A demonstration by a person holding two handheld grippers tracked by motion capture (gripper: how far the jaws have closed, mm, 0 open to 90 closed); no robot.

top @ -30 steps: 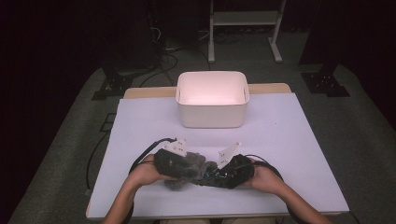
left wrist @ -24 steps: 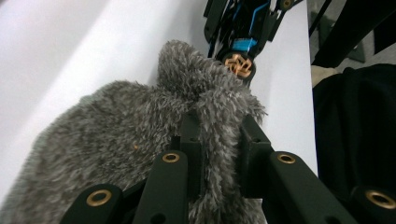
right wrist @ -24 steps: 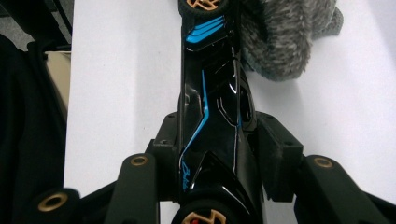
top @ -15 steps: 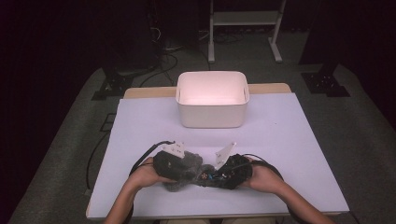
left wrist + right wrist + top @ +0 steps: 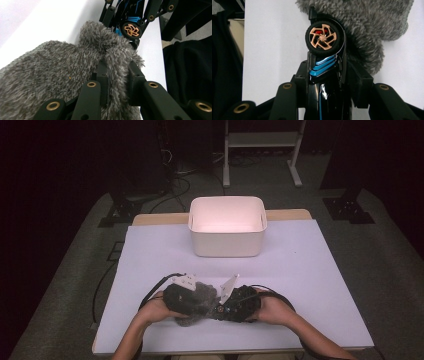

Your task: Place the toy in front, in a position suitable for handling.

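The left hand-held gripper (image 5: 117,75) is clamped on a fold of a grey fuzzy pouch (image 5: 50,72); in the left gripper view its two black jaws pinch the fluffy rim between them. The right hand-held gripper (image 5: 327,75) holds a black toy car (image 5: 324,82) with blue trim by its body, the jaws pressing on either side, and they have just been closing a little further with the car between them. One wheel (image 5: 322,38) of the car, black with a copper-coloured rim, points away from that gripper and sits right at the edge of the pouch (whether the nose of the car is already inside the fabric is hard to tell, since the fur hides it).

In the high view both grippers meet at the near middle of the tabletop (image 5: 310,270), the left hand-held gripper (image 5: 192,292) and pouch (image 5: 197,300) to the left, the right hand-held gripper (image 5: 220,307) and car (image 5: 240,306) just to the right, touching each other. A person's forearms come in from the near edge. Farther off, at the middle of the tabletop's far side, stands a white bin (image 5: 227,245), well apart from the hands
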